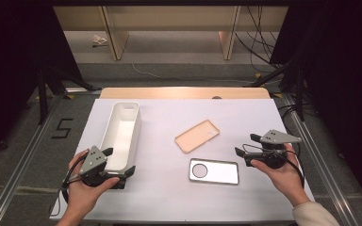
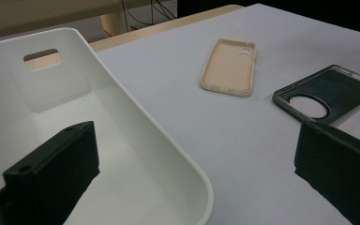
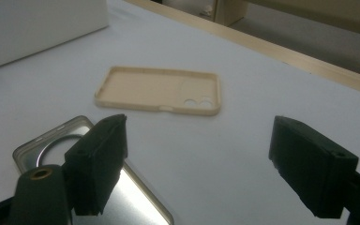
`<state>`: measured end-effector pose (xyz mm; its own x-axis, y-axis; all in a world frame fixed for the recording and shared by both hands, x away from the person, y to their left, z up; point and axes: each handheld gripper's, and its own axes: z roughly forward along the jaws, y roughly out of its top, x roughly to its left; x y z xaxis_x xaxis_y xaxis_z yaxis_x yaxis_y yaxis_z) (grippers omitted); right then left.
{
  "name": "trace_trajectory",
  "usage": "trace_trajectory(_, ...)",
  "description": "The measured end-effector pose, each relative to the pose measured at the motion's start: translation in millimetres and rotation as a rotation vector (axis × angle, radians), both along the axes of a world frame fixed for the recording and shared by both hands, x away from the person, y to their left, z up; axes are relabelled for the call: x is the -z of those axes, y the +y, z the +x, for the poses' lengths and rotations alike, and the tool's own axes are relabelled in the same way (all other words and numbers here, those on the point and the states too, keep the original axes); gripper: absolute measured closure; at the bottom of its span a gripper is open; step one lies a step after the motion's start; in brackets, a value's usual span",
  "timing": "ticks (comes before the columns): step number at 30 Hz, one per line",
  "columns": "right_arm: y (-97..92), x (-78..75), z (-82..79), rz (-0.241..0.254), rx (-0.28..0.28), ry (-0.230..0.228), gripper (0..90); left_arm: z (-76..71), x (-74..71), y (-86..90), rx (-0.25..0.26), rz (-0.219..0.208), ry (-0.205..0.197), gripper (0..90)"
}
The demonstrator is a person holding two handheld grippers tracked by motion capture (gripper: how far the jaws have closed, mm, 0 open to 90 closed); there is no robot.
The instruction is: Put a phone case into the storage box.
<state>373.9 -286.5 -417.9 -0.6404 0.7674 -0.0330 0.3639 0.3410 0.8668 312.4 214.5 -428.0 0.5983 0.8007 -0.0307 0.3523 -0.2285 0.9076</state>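
Observation:
A long white bin (image 1: 138, 123) lies on the left of the white table sheet. My left gripper (image 1: 119, 161) is open at the bin's near end. In the left gripper view, the left gripper (image 2: 197, 140) has one jaw over the inside of the bin (image 2: 145, 117) and the other over the sheet. A beige phone case (image 1: 197, 135) (image 2: 228, 67) (image 3: 159, 89) lies hollow side up at mid-table. A grey case with a round hole (image 1: 214, 171) (image 2: 330, 91) (image 3: 140, 197) lies nearer. My right gripper (image 1: 247, 145) (image 3: 199, 129) is open to the right of both cases, holding nothing.
The white sheet (image 1: 169, 197) covers most of the table, with a wooden strip (image 1: 184, 92) along the far edge. On the floor are a "5" mark (image 1: 62, 128) at the left, stand legs on both sides and cables (image 1: 257, 44) at the far right.

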Motion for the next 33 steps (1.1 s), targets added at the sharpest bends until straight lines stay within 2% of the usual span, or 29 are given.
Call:
trace_trajectory(6, -0.1, 0.7, 2.9, -0.007, 0.007, 0.002, 24.9, 0.0, 0.2, 0.6, -0.003, -0.001, 0.0, 0.0)
trace_trajectory(7, 0.2, 0.7, 3.2, -0.011, 0.008, 0.001, 27.7, 0.1, 0.3, 0.8, -0.004, 0.0, 0.001, 0.0)
trace_trajectory(13, 3.1, 0.1, 9.9, -0.067, -0.03, -0.003, 64.1, 0.5, 0.3, 2.3, -0.012, 0.007, 0.0, 0.0)
trace_trajectory(17, 7.2, 1.2, 18.1, -0.127, -0.044, 0.025, 79.2, 1.9, 1.3, 2.1, -0.011, 0.01, 0.002, 0.0)
trace_trajectory(19, 8.3, 3.7, 22.4, -0.153, -0.049, 0.062, 86.2, 2.5, 1.4, 1.9, -0.01, 0.01, 0.002, 0.0)
trace_trajectory(21, 8.8, 6.9, 27.6, -0.169, -0.058, 0.101, 89.1, 2.8, 1.7, 1.4, -0.01, 0.008, 0.003, 0.0)
trace_trajectory(24, 11.5, 9.9, 34.8, -0.221, -0.077, 0.123, 90.0, 2.8, 1.7, 1.4, -0.008, 0.01, 0.002, 0.0)
trace_trajectory(25, 11.5, 9.9, 34.8, -0.221, -0.077, 0.123, 90.0, 2.8, 1.7, 1.4, -0.008, 0.01, 0.002, 0.0)
trace_trajectory(26, 13.9, 12.1, 39.6, -0.25, -0.086, 0.151, 90.0, 2.7, 1.7, 1.6, -0.01, 0.008, 0.002, 0.0)
trace_trajectory(28, 16.5, 15.5, 43.3, -0.281, -0.089, 0.172, 90.0, 2.7, 1.8, 1.8, -0.011, 0.007, 0.002, 0.0)
trace_trajectory(33, 21.4, 23.3, 49.5, -0.329, -0.104, 0.214, 90.0, 3.0, 1.8, 2.3, -0.013, 0.006, 0.002, 0.0)
